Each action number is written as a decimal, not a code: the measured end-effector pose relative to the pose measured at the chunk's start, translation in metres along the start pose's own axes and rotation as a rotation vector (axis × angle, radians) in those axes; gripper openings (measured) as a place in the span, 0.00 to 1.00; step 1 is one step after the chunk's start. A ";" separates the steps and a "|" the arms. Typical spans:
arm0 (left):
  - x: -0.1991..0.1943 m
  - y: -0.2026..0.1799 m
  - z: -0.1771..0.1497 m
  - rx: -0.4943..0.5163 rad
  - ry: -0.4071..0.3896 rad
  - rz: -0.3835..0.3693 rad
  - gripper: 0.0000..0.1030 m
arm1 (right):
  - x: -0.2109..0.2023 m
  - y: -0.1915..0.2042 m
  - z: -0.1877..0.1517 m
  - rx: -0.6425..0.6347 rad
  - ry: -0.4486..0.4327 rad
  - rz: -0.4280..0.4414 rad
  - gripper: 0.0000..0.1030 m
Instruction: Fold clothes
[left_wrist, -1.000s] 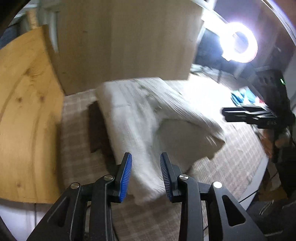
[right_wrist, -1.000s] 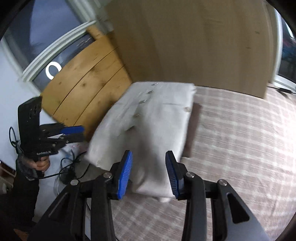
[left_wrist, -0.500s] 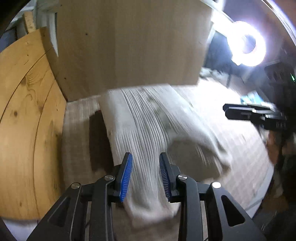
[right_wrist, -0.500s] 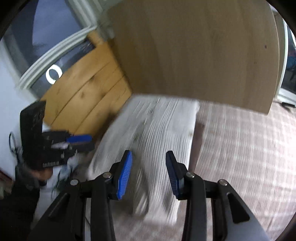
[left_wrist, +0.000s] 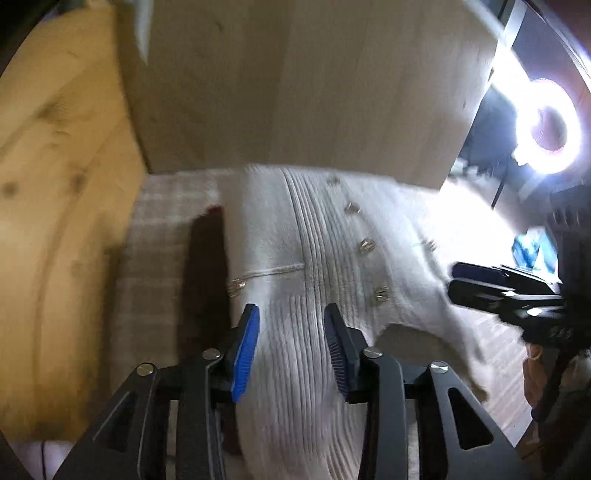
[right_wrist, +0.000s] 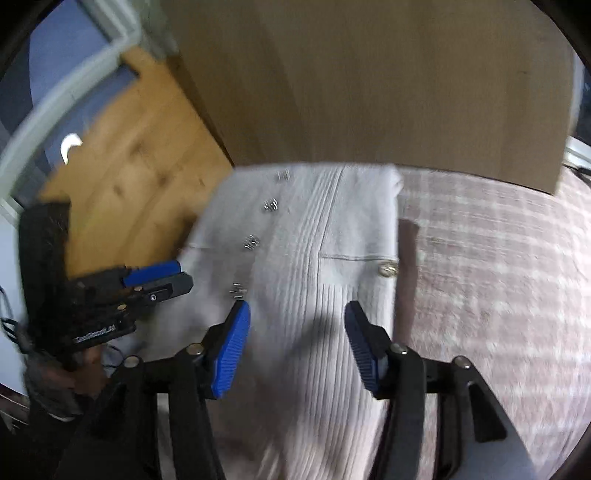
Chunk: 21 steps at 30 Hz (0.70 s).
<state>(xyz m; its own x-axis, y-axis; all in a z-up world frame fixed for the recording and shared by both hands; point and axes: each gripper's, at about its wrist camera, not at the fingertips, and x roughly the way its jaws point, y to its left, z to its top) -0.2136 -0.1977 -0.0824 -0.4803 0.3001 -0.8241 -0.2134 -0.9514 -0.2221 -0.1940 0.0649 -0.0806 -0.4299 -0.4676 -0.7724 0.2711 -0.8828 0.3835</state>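
A cream ribbed cardigan (left_wrist: 295, 258) with small metal buttons lies lengthwise on the checked cover, also in the right wrist view (right_wrist: 314, 240). My left gripper (left_wrist: 291, 339) is open with its blue pads straddling the ribbed hem end. My right gripper (right_wrist: 295, 343) is open, its pads either side of the ribbed band at the garment's near end. Each gripper shows in the other's view: the right one (left_wrist: 509, 291) at the right, the left one (right_wrist: 140, 288) at the left. Both views are blurred.
A tall light wooden board (left_wrist: 295, 81) stands behind the cardigan. A curved pine panel (left_wrist: 55, 221) runs along one side. The checked cover (right_wrist: 498, 277) spreads beside the garment. A ring light (left_wrist: 546, 136) glares at the right.
Both grippers have moved forward over the cardigan's near end, which now lies between their fingers. The cardigan has gone from loosely rumpled to flatter and lengthwise. Both stay open.
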 end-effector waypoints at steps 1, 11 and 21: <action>-0.013 -0.001 -0.004 -0.009 -0.024 0.004 0.53 | -0.016 -0.001 -0.005 0.008 -0.029 -0.013 0.65; -0.063 -0.027 -0.056 0.003 -0.066 0.049 0.62 | -0.073 -0.014 -0.068 0.147 -0.057 -0.113 0.74; -0.094 -0.065 -0.118 -0.008 -0.051 0.070 0.67 | -0.111 0.003 -0.121 0.041 -0.046 -0.303 0.74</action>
<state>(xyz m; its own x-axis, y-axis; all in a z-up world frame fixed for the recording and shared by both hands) -0.0539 -0.1717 -0.0522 -0.5364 0.2359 -0.8103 -0.1710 -0.9706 -0.1694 -0.0414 0.1190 -0.0550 -0.5250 -0.1832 -0.8311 0.0900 -0.9830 0.1598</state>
